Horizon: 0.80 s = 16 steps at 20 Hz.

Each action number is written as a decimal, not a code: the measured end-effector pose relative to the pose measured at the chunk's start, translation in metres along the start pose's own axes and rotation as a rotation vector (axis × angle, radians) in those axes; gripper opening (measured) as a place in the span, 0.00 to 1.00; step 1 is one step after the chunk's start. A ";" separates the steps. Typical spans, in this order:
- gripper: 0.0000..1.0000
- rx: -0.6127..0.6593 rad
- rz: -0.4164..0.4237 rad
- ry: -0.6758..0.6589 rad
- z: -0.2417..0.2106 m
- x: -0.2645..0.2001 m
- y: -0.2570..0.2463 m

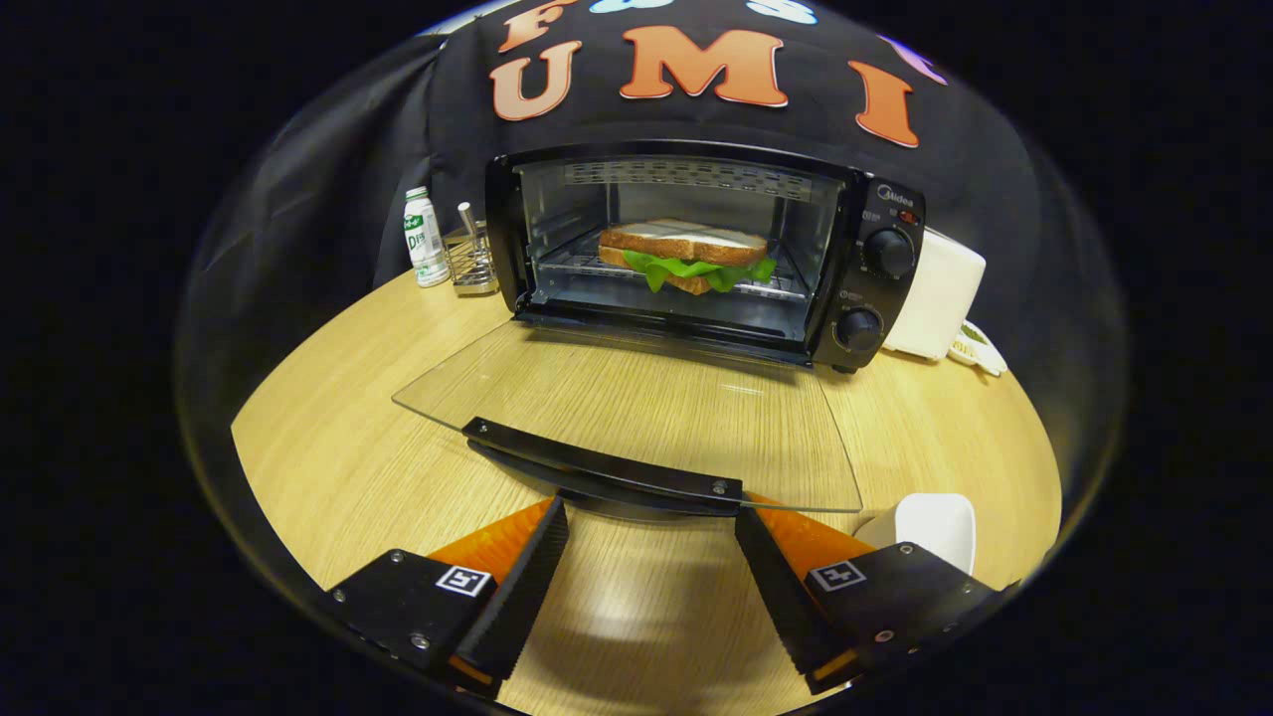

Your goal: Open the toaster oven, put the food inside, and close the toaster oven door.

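Facing the oven (696, 249) from the desk's (328, 447) near edge, the gripper (651, 557) hangs with its 2 fingers spread wide and holding nothing. The handle (607, 472) lies just ahead of the fingertips, its long axis running crosswise to them, so closing the door (636, 398) likely calls for getting under that bar and lifting it up and away. The door is a flat pane of clear glass, folded down level above the wood-grain desk, hinged at the oven's front lip. The sandwich (686, 256) already sits on the wire rack inside: 2 toast slices with frilly lettuce between. Beyond the oven's left side, near the desk's far edge, stand a small bottle (425, 237) and a wire holder (471, 261). A white dish (930, 527) sits beside the right finger.
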<state>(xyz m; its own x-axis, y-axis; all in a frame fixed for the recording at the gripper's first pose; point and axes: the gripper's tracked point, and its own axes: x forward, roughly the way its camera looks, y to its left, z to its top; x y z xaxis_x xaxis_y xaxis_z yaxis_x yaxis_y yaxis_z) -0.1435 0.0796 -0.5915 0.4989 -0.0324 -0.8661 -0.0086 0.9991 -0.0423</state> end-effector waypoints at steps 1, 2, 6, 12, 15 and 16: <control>1.00 0.002 0.008 -0.018 0.005 -0.003 -0.001; 1.00 0.013 0.020 -0.036 0.014 -0.005 -0.001; 1.00 0.078 0.071 -0.115 0.052 -0.017 -0.006; 1.00 0.151 0.116 -0.231 0.112 -0.020 -0.017; 1.00 0.174 0.125 -0.265 0.134 -0.017 -0.023; 1.00 0.184 0.127 -0.271 0.141 -0.015 -0.024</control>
<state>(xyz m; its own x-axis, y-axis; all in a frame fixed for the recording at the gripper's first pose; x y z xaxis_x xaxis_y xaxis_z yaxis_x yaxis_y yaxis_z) -0.0286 0.0604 -0.5075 0.7162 0.0765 -0.6937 0.0589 0.9838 0.1693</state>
